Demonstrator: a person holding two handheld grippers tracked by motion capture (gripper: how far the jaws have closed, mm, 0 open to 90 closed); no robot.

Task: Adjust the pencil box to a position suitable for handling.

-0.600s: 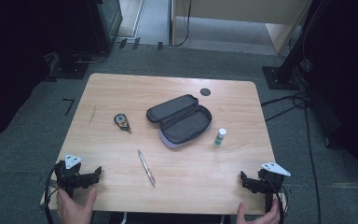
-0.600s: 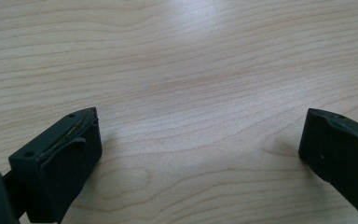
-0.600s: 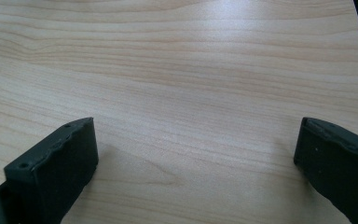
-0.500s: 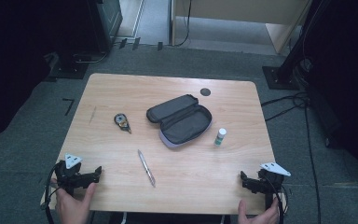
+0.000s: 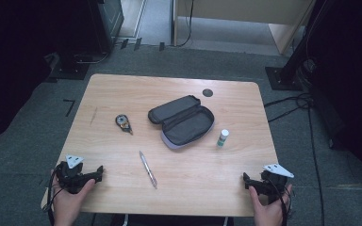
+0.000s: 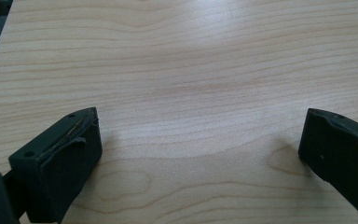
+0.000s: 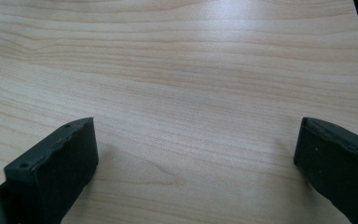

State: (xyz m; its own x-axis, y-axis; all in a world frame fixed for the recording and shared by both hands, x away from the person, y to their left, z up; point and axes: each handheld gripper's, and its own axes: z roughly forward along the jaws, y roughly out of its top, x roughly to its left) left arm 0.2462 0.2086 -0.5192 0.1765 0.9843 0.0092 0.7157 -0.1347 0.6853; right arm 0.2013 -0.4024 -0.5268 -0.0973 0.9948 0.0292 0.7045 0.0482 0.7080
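An open dark pencil case lies in the middle of the wooden table. A silver pen lies in front of it, a correction tape dispenser to its left, and a small white bottle with a green cap stands to its right. My left gripper rests at the front left corner of the table, open, with bare wood between its jaws in the left gripper view. My right gripper sits at the front right corner, open as well, over bare wood.
A round black grommet sits near the table's far edge. Dark stands and cables lie on the grey floor around the table. A faint scratch mark shows on the wood at the left.
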